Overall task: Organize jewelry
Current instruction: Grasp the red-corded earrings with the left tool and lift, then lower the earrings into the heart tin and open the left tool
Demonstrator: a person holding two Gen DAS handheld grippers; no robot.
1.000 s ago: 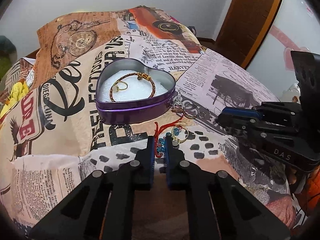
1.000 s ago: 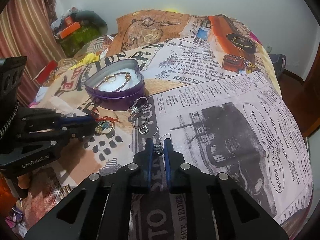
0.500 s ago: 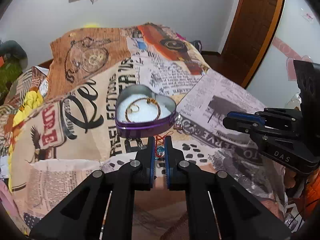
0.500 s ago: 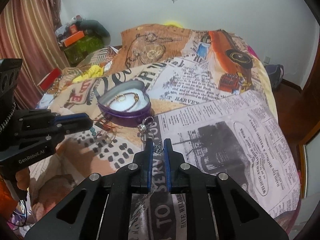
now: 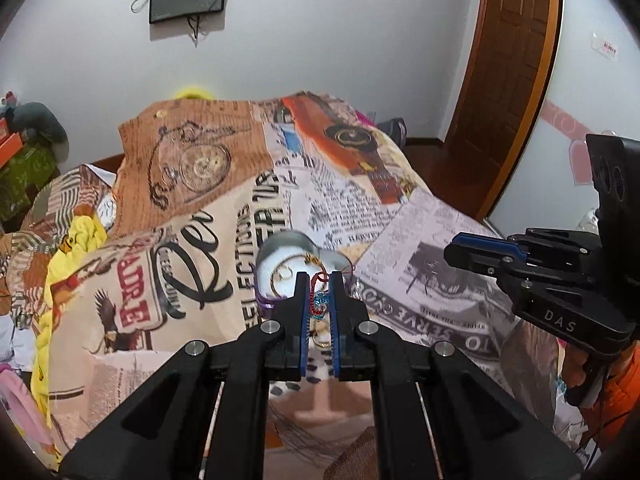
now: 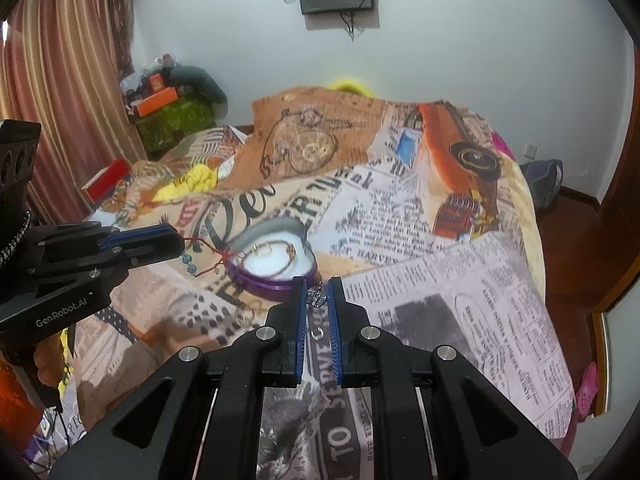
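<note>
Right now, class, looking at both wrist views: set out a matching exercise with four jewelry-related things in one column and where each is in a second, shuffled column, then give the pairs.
Things:
1. red cord bracelet with blue beads
2. silver ring
3. gold bangle
4. heart-shaped purple tin

Places:
A. lying inside the tin on white padding
B. pinched in the right hand-held gripper
C. resting on the newspaper-print bedspread
D. dangling from the left hand-held gripper

Pairs: 1-D, 2-B, 3-A, 4-C
</note>
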